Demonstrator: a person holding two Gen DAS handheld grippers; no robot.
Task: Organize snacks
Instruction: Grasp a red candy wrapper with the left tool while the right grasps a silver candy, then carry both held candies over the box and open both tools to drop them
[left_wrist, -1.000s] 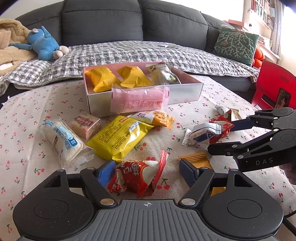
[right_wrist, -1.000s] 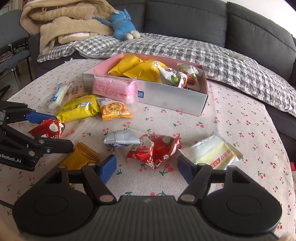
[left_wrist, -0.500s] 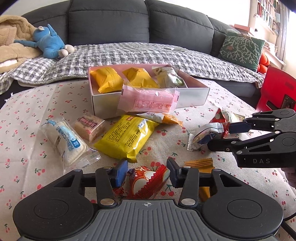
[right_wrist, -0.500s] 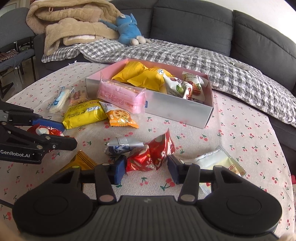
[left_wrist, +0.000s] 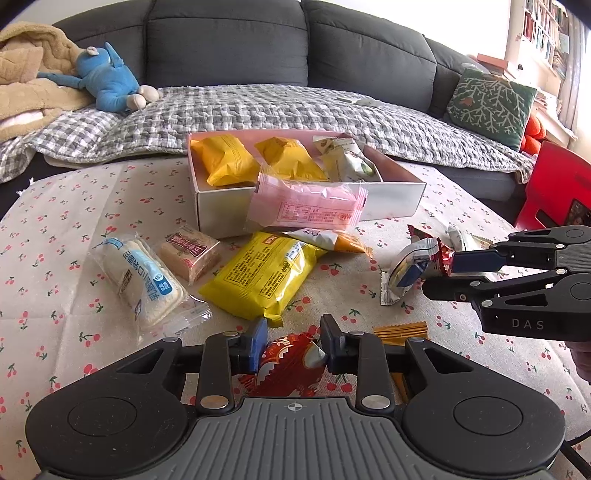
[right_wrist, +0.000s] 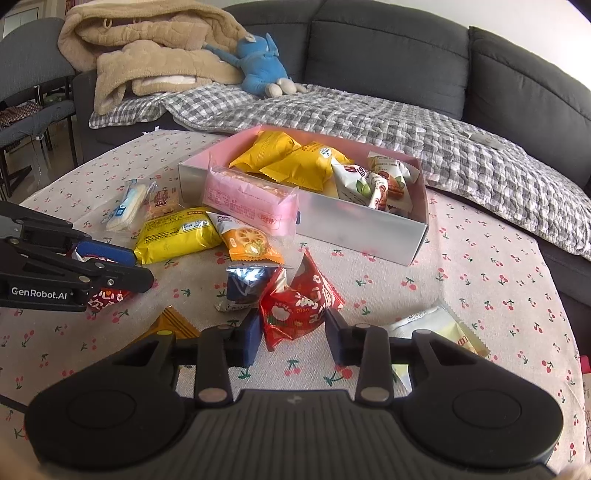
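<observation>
My left gripper (left_wrist: 293, 347) is shut on a red snack packet (left_wrist: 290, 363), low over the table. It shows at the left of the right wrist view (right_wrist: 125, 266). My right gripper (right_wrist: 291, 334) is shut on another red packet (right_wrist: 299, 306), lifted slightly; it shows at the right of the left wrist view (left_wrist: 439, 269). A silver-blue packet (right_wrist: 245, 284) leans against that packet. The pink-lined box (left_wrist: 221, 210) holds yellow and white packets. A pink packet (left_wrist: 306, 206) leans on the box's front wall.
Loose on the cherry-print cloth: a large yellow packet (left_wrist: 264, 273), an orange one (right_wrist: 249, 242), a white-blue one (left_wrist: 142, 280), a brown biscuit (left_wrist: 190, 251), an orange-gold one (left_wrist: 400, 330) and a pale one (right_wrist: 436, 328). The sofa (left_wrist: 295, 48) stands behind, a red chair (left_wrist: 557, 184) at right.
Both grippers closed from open onto their red packets and raised them a little. The silver-blue packet tipped up with the right one.
</observation>
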